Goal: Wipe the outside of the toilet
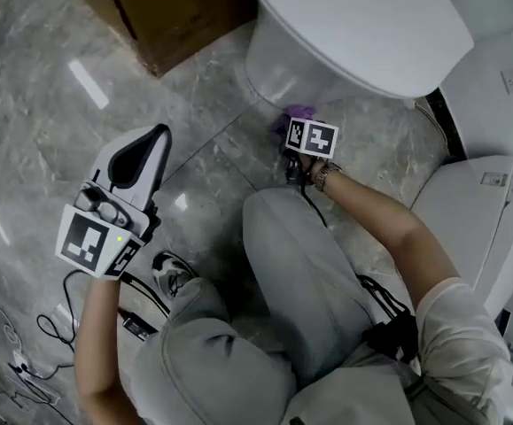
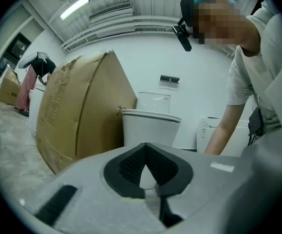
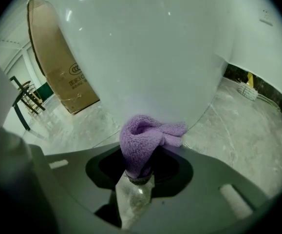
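**A:** Our right hand-held gripper (image 3: 138, 178) is pinching the purple cloth (image 3: 143, 138) by its bunched lower end. The loose fold sticks out ahead of the jaws.

**B:** And that fold looks to be touching the toilet (image 3: 145, 48), low on the outside of the bowl, just above where it meets the floor (image 3: 238, 126).

**A:** So we judge the wiping is under way. To do it well, we let only the cloth meet the porcelain, never the jaw tips. We press lightly so the fold flattens against the curve.

**B:** We follow that curve round in overlapping passes. We also watch the grip, because only a small bunch is held and it could drag out.

**A:** And our left hand-held gripper (image 1: 154, 140)?

**B:** Its jaws are pressed together on nothing. It hangs over the floor, well apart from the bowl, on the side of the cardboard box (image 1: 167, 11). We think it is best left there, out of the way.
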`<state>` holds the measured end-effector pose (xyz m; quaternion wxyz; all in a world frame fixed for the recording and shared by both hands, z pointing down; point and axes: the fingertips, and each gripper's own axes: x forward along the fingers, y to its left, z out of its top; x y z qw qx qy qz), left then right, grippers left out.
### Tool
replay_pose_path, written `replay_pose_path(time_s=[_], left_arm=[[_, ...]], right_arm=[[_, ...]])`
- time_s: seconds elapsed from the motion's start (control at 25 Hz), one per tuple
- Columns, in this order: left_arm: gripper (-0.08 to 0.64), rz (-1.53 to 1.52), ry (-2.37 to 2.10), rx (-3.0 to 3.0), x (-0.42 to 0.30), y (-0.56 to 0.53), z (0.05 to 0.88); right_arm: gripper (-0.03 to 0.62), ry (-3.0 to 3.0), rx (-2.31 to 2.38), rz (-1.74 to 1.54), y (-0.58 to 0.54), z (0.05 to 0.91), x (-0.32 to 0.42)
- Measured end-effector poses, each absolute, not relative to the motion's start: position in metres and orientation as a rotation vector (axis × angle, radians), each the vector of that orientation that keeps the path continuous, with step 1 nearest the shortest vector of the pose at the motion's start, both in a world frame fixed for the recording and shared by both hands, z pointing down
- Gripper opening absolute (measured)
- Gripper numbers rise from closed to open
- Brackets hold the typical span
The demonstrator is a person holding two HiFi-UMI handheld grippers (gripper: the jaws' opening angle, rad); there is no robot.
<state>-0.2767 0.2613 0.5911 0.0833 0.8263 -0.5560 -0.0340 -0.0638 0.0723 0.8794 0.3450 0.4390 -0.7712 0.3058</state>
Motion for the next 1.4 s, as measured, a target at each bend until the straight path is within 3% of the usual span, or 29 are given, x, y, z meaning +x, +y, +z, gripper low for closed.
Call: replay_pose_path(time_s=[0.28, 0.6, 0.92, 1.4], left_arm=[[0.006, -0.116, -1.371, 2.567, -0.306, 0.207, 0.639], [0.006, -0.155, -1.128, 2.688, -0.299, 0.166, 0.632], [0.006, -0.138, -1.084, 2.704, -0.286, 0.147, 0.608], [0.006, -0.103, -1.213, 2.644, -0.283, 0.194, 0.595]], right_arm=[[0.137, -2.006, 1.25, 0.912, 0.073, 0.865, -0.094], [0.134, -2.227, 1.054, 0.671, 0.084, 0.756, -0.103], [0.133, -2.319, 0.779, 0.512, 0.117, 0.621, -0.118], [0.132, -2.54, 0.844, 0.368, 0.136, 0.564, -0.117]])
